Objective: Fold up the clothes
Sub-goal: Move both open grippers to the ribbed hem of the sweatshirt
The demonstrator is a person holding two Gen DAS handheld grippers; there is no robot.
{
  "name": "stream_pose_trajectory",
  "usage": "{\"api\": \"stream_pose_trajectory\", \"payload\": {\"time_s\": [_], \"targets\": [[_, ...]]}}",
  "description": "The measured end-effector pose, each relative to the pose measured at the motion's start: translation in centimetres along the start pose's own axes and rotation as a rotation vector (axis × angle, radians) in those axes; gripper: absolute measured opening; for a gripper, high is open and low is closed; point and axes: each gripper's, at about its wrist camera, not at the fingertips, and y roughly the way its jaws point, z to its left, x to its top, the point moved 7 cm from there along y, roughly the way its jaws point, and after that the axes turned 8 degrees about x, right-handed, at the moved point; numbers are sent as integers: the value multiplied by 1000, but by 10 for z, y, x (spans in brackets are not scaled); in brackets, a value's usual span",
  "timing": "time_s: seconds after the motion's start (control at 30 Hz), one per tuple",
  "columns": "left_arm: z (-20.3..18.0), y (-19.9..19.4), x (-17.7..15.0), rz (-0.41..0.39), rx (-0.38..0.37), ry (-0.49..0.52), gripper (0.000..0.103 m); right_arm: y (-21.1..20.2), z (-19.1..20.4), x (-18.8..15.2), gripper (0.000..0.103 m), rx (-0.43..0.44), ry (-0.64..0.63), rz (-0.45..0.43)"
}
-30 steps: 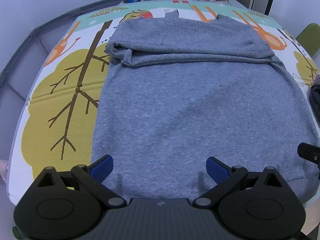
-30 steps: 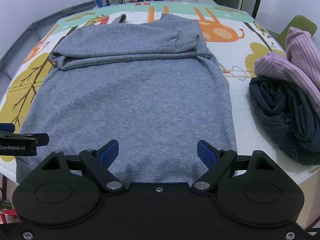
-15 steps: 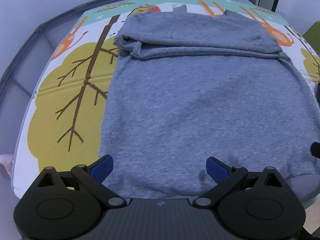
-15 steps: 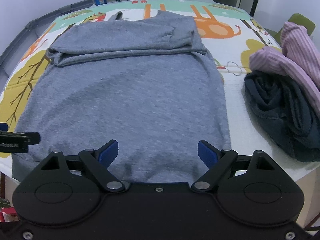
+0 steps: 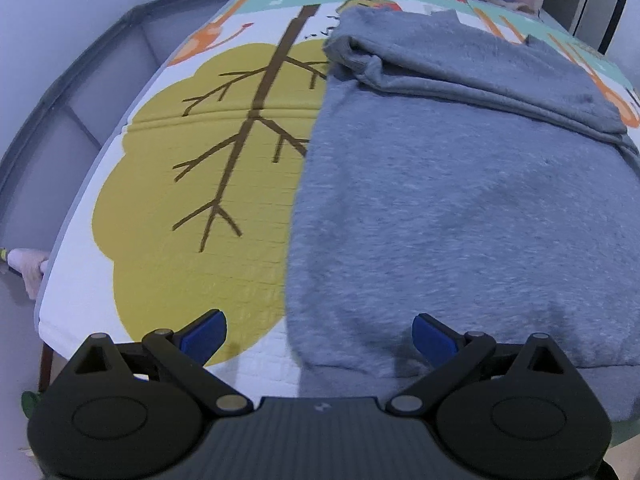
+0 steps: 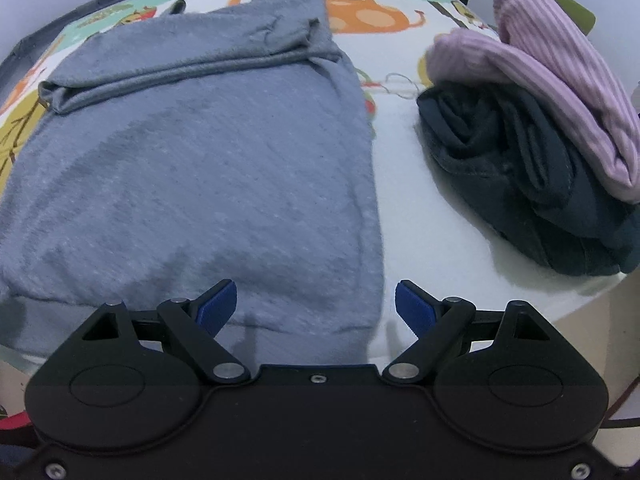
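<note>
Both jaws wide astride sweatshirt [image 5: 460, 216] hem

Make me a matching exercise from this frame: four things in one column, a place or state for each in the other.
1. grey sweatshirt
2. purple striped garment
3. dark garment
4. left gripper

a. bundled up under another garment
b. spread flat, top part folded down
c. open, over the hem's left corner
d. lying on top of the pile

Pairs: 1-b, 2-d, 3-a, 4-c
</note>
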Motion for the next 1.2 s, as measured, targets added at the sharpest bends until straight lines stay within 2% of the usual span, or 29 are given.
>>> {"api": "stream_pose_trajectory", "payload": {"time_s": [0.1,0.3,0.5,0.7,1.0,1.2], "targets": [[7,1,-5,-17,-26,-4,101,1,-8,-8,85,3,7,9],[19,11,-19,4,-63,-19,101,3,-24,-24,85,10,22,27],[27,21,-35,35,-139,-78,101,7,-33,-36,85,20,51,49],[18,22,-42,-1,-186,-35,99,11,-38,-47,85,32,86,73],[8,32,-49,11,-176,16,101,16,-30,-55,84,49,42,77],[3,34,-52,0,-134,57,103,18,-29,-55,84,64,45,63]]}}
